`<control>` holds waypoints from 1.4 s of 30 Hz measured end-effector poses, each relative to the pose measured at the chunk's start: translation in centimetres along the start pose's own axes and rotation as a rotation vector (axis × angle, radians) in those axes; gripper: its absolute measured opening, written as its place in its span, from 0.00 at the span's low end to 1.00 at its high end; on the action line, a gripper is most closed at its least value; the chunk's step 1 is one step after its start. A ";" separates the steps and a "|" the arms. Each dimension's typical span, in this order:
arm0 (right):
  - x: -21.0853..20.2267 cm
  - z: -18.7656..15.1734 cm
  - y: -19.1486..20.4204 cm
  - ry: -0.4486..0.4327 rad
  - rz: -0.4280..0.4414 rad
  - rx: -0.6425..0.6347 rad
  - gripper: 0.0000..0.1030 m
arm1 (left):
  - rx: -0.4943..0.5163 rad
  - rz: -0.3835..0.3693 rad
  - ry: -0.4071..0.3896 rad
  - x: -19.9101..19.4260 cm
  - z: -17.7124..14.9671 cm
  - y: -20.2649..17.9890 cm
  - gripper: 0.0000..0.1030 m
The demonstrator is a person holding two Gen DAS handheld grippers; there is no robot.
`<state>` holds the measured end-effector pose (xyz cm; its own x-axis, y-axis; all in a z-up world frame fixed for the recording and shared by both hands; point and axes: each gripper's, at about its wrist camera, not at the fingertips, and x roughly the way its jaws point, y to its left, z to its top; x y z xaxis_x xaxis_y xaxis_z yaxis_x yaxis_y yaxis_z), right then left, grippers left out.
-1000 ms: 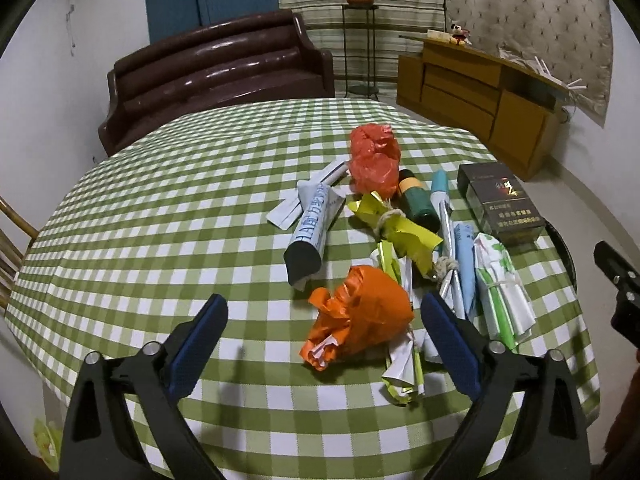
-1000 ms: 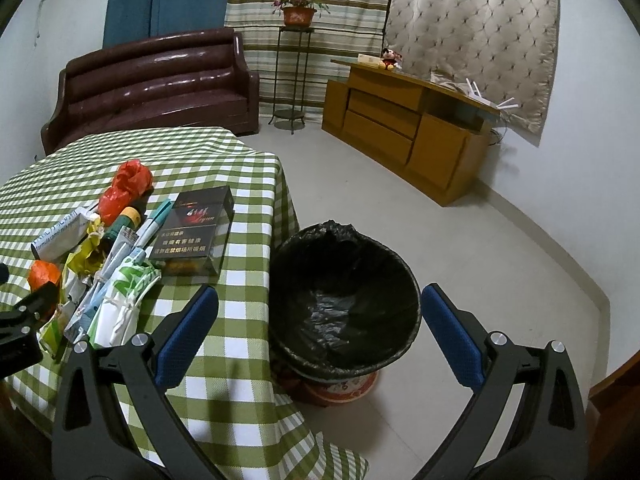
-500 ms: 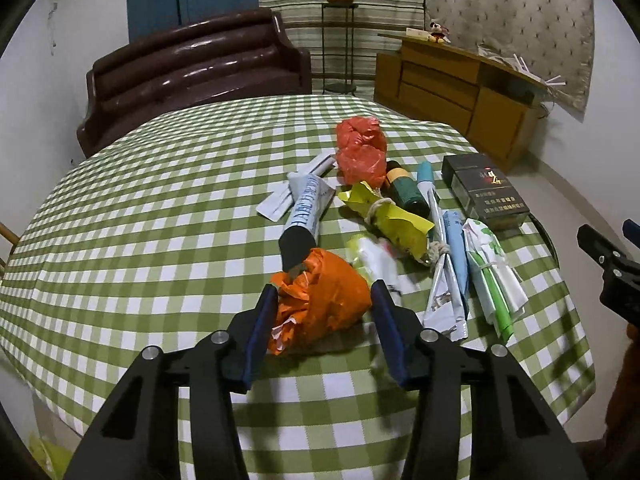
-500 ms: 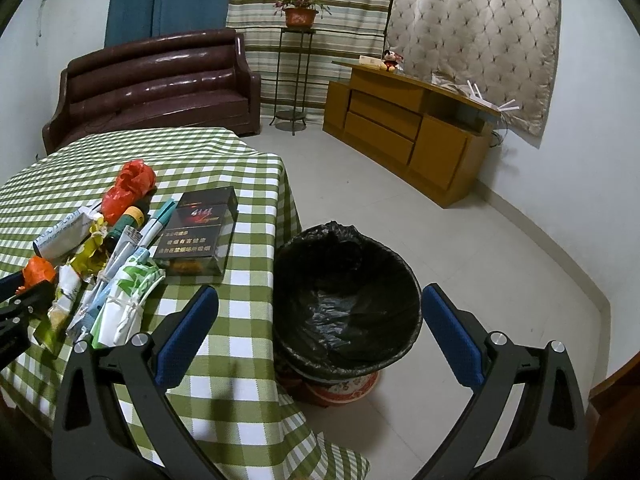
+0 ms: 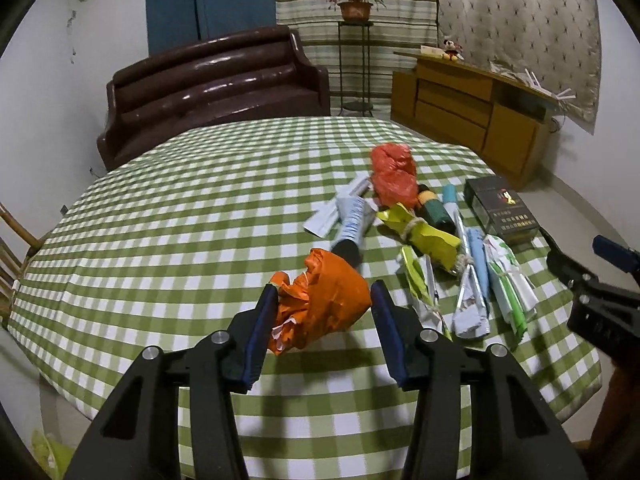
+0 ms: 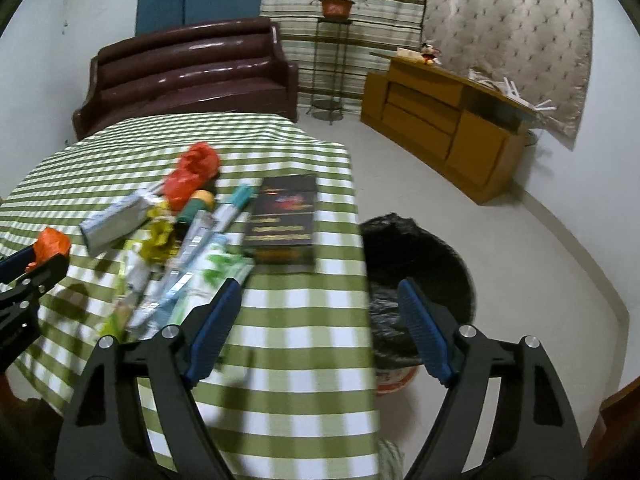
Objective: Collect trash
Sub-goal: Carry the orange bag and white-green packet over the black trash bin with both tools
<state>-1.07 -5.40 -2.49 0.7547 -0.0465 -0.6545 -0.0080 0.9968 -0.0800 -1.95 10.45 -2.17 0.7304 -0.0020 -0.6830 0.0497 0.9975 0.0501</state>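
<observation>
My left gripper (image 5: 322, 296) is shut on a crumpled orange bag (image 5: 324, 300) and holds it just above the green checked tablecloth (image 5: 180, 216). The same orange bag (image 6: 52, 242) shows at the left edge of the right wrist view. A pile of trash lies on the table's right side: a red bag (image 5: 392, 176), a yellow wrapper (image 5: 424, 236), a toothpaste box (image 5: 352, 220), green-white packets (image 5: 508, 280) and a dark carton (image 5: 502, 210). My right gripper (image 6: 320, 296) hangs over the table's right edge, its jaws closing with nothing between them. A black-lined trash bin (image 6: 416, 276) stands on the floor beside the table.
A brown sofa (image 5: 212, 88) stands behind the table and a wooden sideboard (image 5: 472, 116) lines the right wall. A plant stand (image 5: 354, 56) is at the back. Pale floor (image 6: 500, 240) stretches to the right of the bin. A wooden chair (image 5: 12, 256) pokes in at the left.
My left gripper has closed on the orange bag and raised it slightly. My right gripper has swung left from over the bin to over the table edge, its jaws narrower than before.
</observation>
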 end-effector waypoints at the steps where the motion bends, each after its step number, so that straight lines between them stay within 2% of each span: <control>1: -0.1 0.1 0.6 -0.003 0.007 -0.005 0.76 | -0.006 0.005 -0.004 0.0 0.1 0.4 0.47; 6: 0.2 0.2 3.5 0.007 0.033 -0.045 0.76 | -0.029 0.005 -0.005 0.0 0.0 1.9 0.47; 10: 1.1 -0.2 4.5 0.042 0.030 -0.072 0.66 | -0.044 0.013 -0.002 0.2 -0.4 2.9 0.47; 15: 2.1 -0.7 4.1 0.094 0.055 -0.053 0.46 | -0.064 0.017 0.002 0.5 -0.7 3.9 0.47; 17: 2.3 -1.1 4.1 0.112 0.076 -0.047 0.29 | -0.065 0.014 0.004 0.6 -0.8 4.1 0.47; 25: 1.3 -1.4 3.6 0.095 0.097 -0.051 0.27 | -0.061 -0.001 -0.005 0.5 -0.7 3.8 0.47; 31: -0.8 -0.9 2.2 0.036 0.094 -0.027 0.27 | -0.047 -0.026 -0.022 -0.1 0.0 2.6 0.47; 42: -1.9 0.8 -4.9 -0.050 -0.029 0.056 0.27 | 0.033 -0.134 -0.102 -0.9 3.1 -3.9 0.47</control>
<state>-1.99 -10.18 -0.26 0.7857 -0.0735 -0.6142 0.0503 0.9972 -0.0550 -0.67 6.38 0.48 0.7808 -0.1436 -0.6080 0.1724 0.9850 -0.0113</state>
